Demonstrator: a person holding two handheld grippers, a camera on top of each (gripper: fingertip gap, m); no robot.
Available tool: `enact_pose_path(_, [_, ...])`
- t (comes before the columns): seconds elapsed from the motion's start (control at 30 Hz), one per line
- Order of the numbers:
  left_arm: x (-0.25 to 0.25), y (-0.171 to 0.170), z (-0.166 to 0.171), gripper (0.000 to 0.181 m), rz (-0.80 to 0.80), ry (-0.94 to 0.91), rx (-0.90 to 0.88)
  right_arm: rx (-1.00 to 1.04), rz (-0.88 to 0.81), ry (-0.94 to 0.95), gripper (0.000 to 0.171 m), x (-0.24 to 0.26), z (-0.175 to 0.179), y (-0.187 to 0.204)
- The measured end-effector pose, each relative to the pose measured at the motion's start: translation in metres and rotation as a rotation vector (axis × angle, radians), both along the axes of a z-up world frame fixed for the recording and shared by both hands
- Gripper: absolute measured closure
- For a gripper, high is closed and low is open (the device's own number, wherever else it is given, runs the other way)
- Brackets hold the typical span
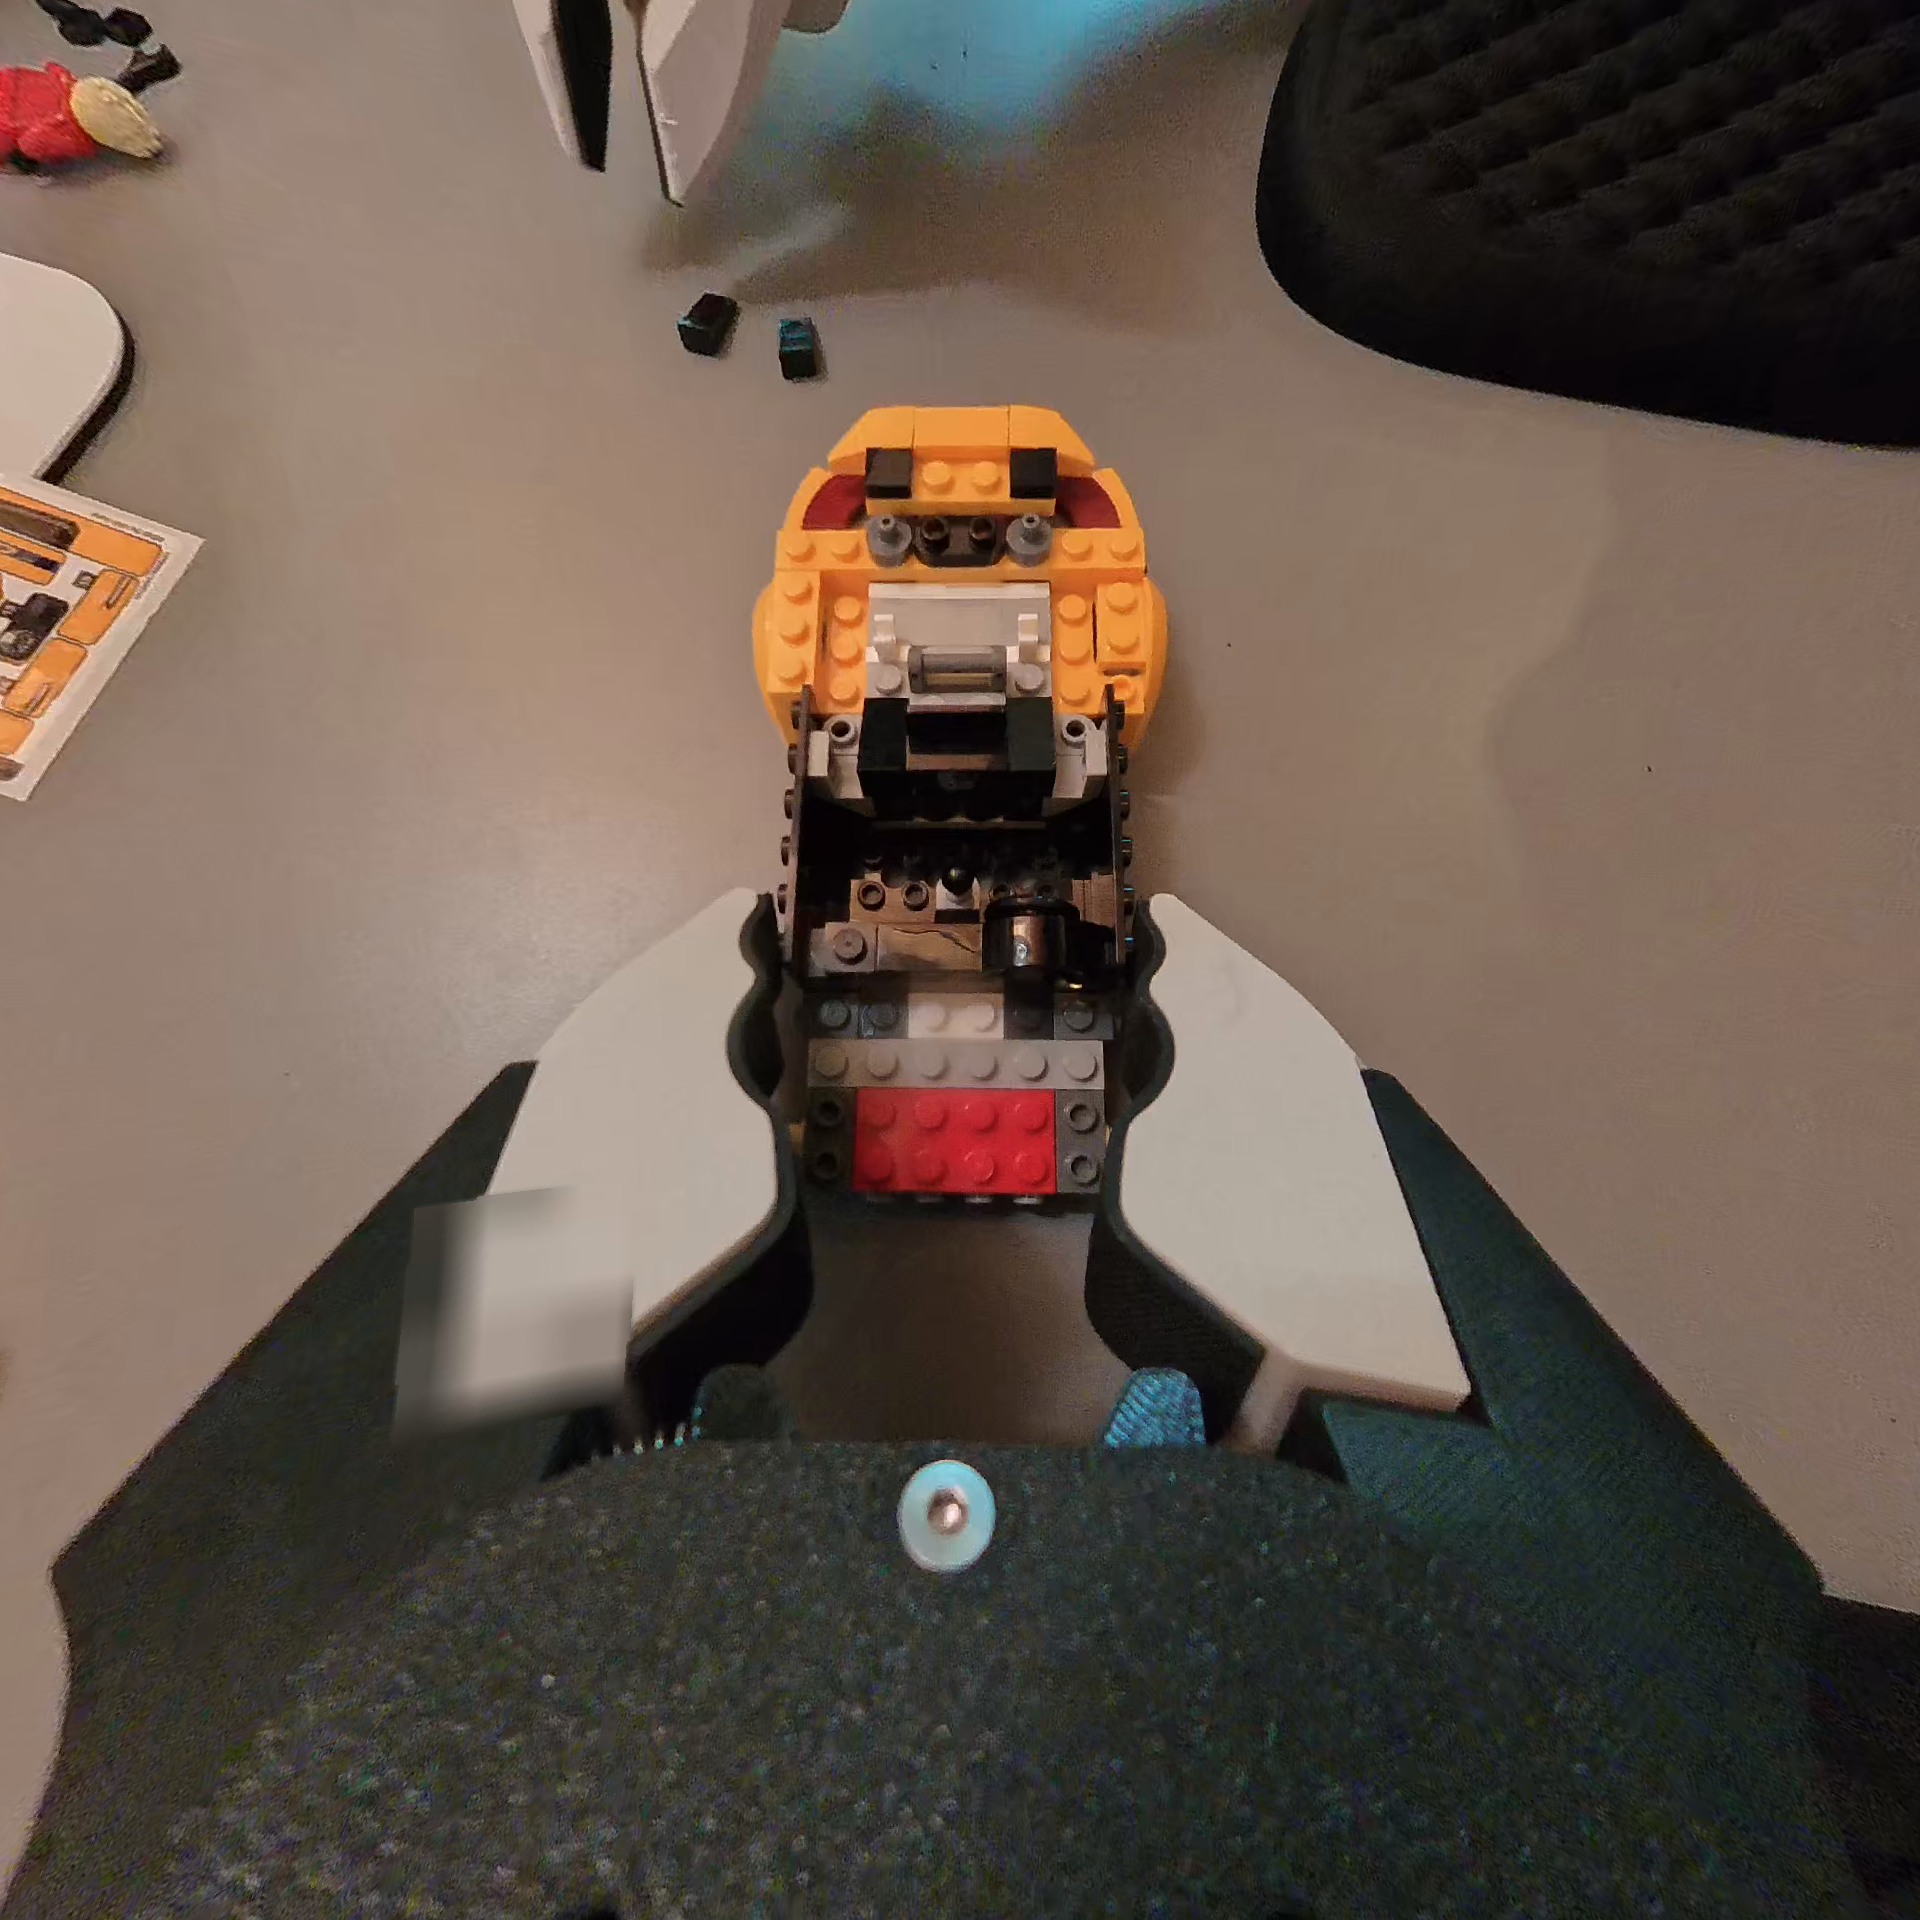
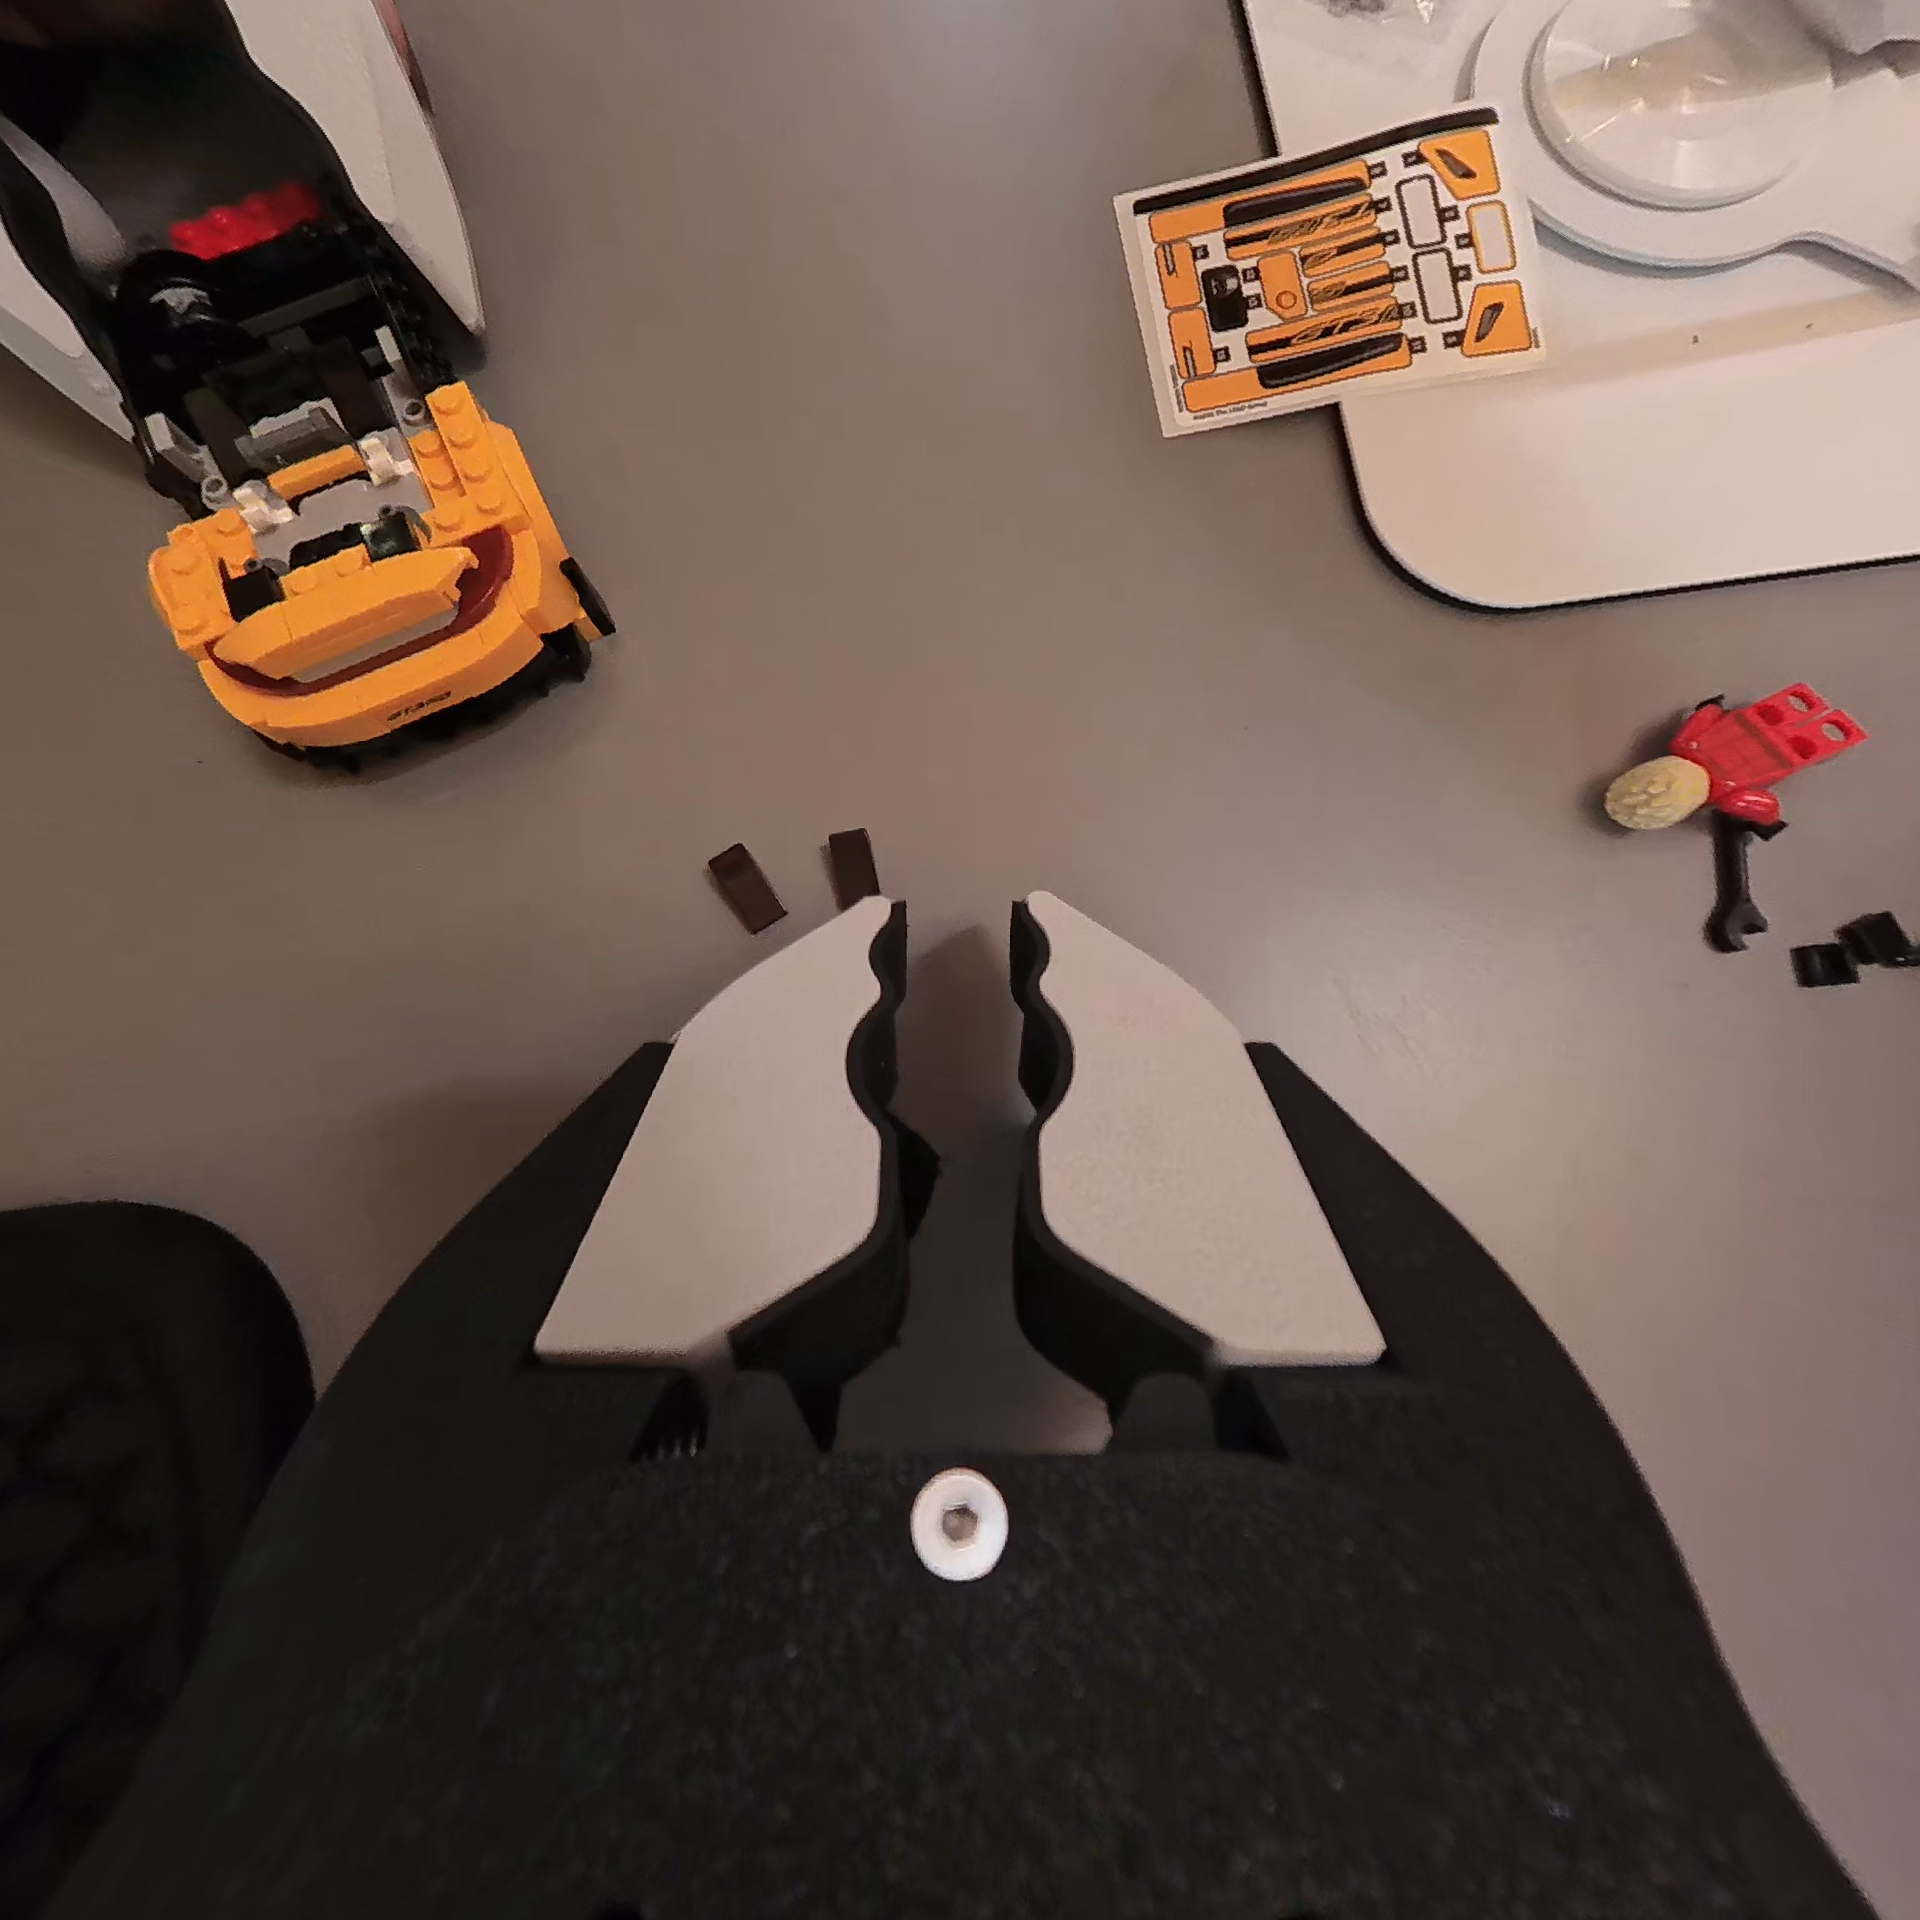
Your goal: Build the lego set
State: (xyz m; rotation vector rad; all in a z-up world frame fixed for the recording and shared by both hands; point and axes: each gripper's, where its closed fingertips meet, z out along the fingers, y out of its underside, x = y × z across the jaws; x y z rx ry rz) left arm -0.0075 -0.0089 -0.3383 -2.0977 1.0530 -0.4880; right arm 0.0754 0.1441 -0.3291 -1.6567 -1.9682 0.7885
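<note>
Left wrist view: the left gripper (image 1: pixel 951 940) is clenched on the half-built orange car (image 1: pixel 956 644) at frame centre, its fingers pressing the black rear sides. Squeeze harder and those thin side panels could pop off.

Right wrist view: the right gripper (image 2: pixel 958 914) hangs released and empty at centre, two small black tiles (image 2: pixel 795 878) just beyond its left tip — a careless descent could flick them away.
</note>
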Motion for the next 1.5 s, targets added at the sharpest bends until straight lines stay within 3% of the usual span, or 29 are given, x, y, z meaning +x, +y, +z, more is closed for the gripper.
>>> enact_pose_path(0.47, [0.001,0.001,0.0,0.118,-0.002,-0.003,0.008,-0.019,0.079,-0.034,0.154,-0.013,-0.008,-0.022])
enact_pose_path(0.7, [0.001,0.002,-0.001,0.118,-0.003,-0.004,0.008,0.095,0.091,-0.113,0.164,-0.013,-0.015,-0.022])
enact_pose_path(0.97, [0.001,0.002,-0.001,0.118,-0.003,0.001,0.013,0.129,0.105,-0.12,0.164,-0.015,-0.01,-0.023])
enact_pose_path(1.17, [0.001,0.002,-0.001,0.118,0.002,0.006,0.001,0.041,0.279,0.058,0.164,-0.036,0.05,-0.076])
enact_pose_path(1.5, [0.0,0.001,-0.002,0.118,0.018,0.049,-0.013,0.103,0.439,-0.169,0.164,-0.045,0.029,-0.115])
